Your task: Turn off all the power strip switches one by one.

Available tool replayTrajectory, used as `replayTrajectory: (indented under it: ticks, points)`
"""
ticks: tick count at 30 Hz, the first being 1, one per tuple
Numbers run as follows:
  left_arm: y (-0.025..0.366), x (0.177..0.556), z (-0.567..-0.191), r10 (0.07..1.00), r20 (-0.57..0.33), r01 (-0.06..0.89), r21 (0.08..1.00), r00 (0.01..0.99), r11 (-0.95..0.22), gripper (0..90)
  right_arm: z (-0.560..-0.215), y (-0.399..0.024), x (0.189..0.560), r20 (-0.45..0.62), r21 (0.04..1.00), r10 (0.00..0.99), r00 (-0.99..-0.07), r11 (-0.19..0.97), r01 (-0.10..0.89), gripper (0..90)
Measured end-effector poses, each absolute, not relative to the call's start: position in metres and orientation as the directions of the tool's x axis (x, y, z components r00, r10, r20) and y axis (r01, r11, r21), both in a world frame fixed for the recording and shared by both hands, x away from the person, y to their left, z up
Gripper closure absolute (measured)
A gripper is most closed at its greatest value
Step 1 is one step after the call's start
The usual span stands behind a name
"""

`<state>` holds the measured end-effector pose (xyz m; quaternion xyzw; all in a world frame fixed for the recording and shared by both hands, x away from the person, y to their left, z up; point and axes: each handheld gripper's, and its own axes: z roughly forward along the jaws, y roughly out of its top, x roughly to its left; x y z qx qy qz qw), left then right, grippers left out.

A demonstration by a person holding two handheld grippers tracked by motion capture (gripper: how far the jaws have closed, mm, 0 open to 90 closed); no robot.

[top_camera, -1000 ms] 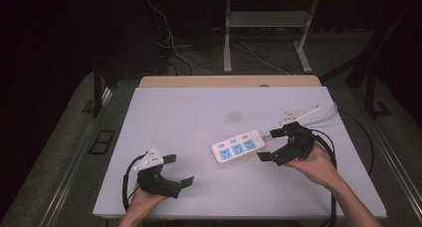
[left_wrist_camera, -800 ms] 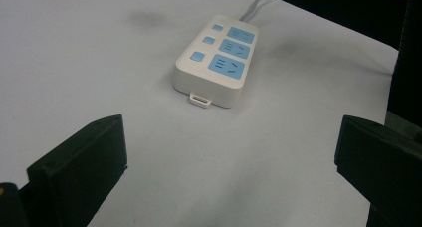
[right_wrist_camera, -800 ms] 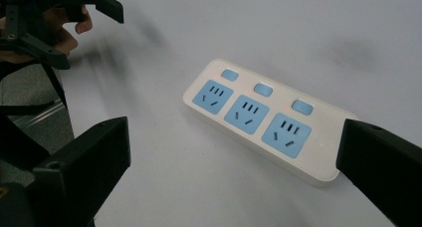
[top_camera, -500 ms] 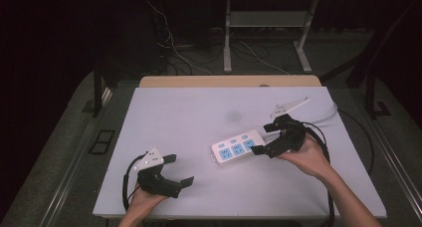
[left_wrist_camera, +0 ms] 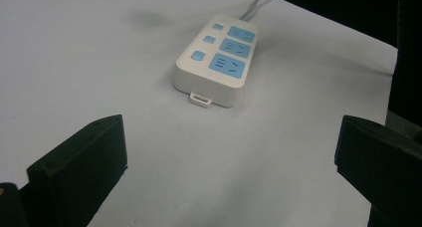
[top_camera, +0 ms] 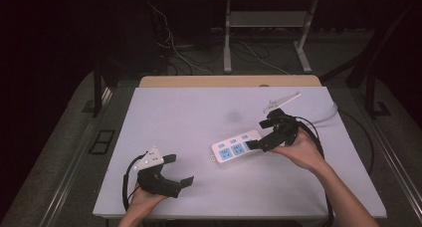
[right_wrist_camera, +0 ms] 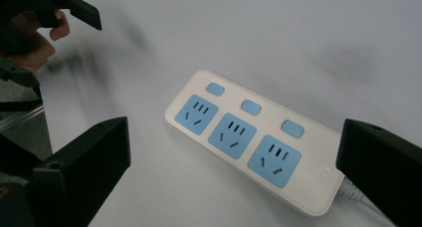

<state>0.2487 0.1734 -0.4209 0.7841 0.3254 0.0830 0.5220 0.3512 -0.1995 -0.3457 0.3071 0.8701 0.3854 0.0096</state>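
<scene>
White power strip (right_wrist_camera: 249, 145) on the table (right_wrist_camera: 298, 33) — jaws spread wide.

The power strip (top_camera: 236, 147) lies on the table (top_camera: 189, 117), between the left hand-held gripper (top_camera: 174, 171) and the right hand-held gripper (top_camera: 259, 135).

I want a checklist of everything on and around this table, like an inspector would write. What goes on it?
Surface: white table, bare apart from one faint dark smudge.
Job's things: white power strip with three blue sockets and three blue buttons, lying flat.
Clutter: nothing seen.
Grippers: right claw open, at the strip's cable end; left claw open, near the front edge, apart from the strip.
Cables: strip's white cord runs to the right edge; black cable loops from the left claw.
Surroundings: dark floor with loose wires, metal table legs behind.
</scene>
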Motion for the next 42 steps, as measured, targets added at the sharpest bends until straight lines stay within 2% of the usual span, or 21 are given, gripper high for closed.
replayTrajectory:
  ticks: [19, 20, 21, 24, 29, 37, 42]
  points:
    - [0.173, 0.249, -0.422, 0.59, -0.208, 0.424, 0.87, 0.78, -0.254, 0.0, -0.364, -0.196, 0.376, 0.207, 0.653, 0.598, -0.775, 0.505, 0.564, 0.5]
    - [0.173, 0.249, -0.422, 0.589, -0.208, 0.424, 0.869, 0.781, -0.255, 0.0, -0.365, -0.195, 0.376, 0.21, 0.65, 0.601, -0.771, 0.503, 0.57, 2.8]
    - [0.172, 0.249, -0.422, 0.588, -0.21, 0.425, 0.869, 0.781, -0.255, 0.0, -0.366, -0.195, 0.378, 0.215, 0.651, 0.599, -0.771, 0.5, 0.57, 14.0]
    - [0.172, 0.249, -0.422, 0.586, -0.211, 0.426, 0.868, 0.782, -0.256, 0.0, -0.369, -0.194, 0.382, 0.209, 0.654, 0.604, -0.769, 0.499, 0.569, 20.7]
    - [0.172, 0.25, -0.422, 0.586, -0.211, 0.426, 0.867, 0.783, -0.257, 0.0, -0.376, -0.192, 0.387, 0.2, 0.649, 0.611, -0.766, 0.503, 0.571, 43.8]
    - [0.172, 0.25, -0.423, 0.586, -0.209, 0.425, 0.868, 0.783, -0.258, 0.0, -0.384, -0.19, 0.394, 0.213, 0.641, 0.606, -0.767, 0.505, 0.578, 70.3]
    - [0.172, 0.25, -0.423, 0.585, -0.208, 0.425, 0.867, 0.784, -0.261, 0.0, -0.391, -0.19, 0.399, 0.253, 0.641, 0.584, -0.771, 0.496, 0.586, 83.5]
